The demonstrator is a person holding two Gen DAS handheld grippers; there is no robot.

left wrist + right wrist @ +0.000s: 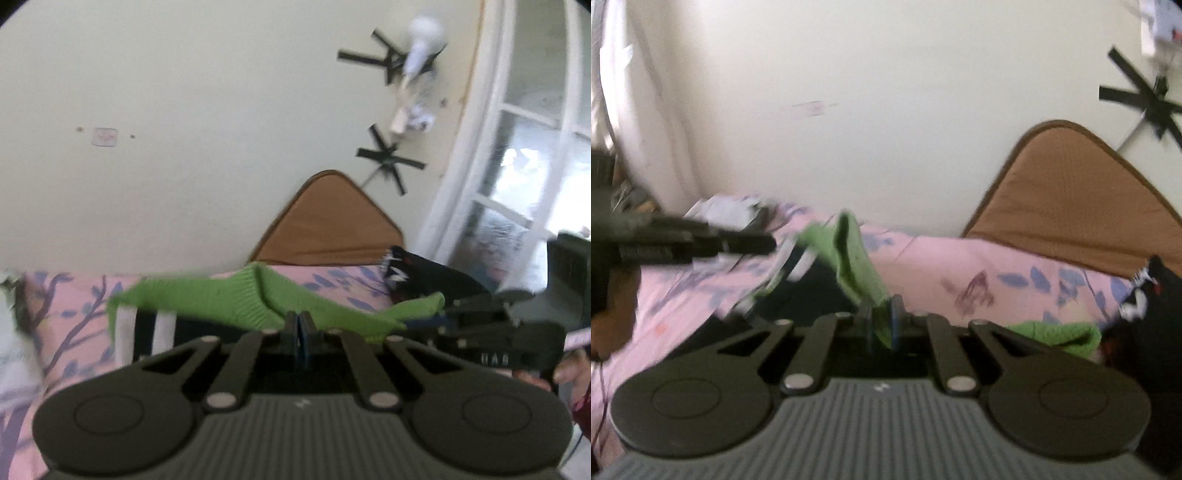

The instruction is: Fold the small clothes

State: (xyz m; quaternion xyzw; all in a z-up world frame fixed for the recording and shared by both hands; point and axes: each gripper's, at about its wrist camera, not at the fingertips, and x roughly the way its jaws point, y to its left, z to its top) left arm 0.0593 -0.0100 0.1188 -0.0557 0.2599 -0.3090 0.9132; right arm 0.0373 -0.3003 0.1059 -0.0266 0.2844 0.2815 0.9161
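Note:
A green knitted garment (221,299) with black and white stripes lower down (144,332) hangs stretched above the pink bed sheet (74,317). My left gripper (299,326) is shut on its upper edge near the middle. My right gripper (417,323) comes in from the right and pinches the garment's right end. In the right wrist view green cloth (849,251) runs up from between the right gripper's (882,328) closed fingers, and the left gripper (764,243) reaches in from the left to the cloth's far edge. The picture is blurred.
A brown cushion (325,221) leans on the cream wall behind the bed. A black garment with white print (1152,295) lies at the right, with more green cloth (1060,334) beside it. A white-framed window (517,147) stands to the right. A person's hand (569,369) holds the right gripper.

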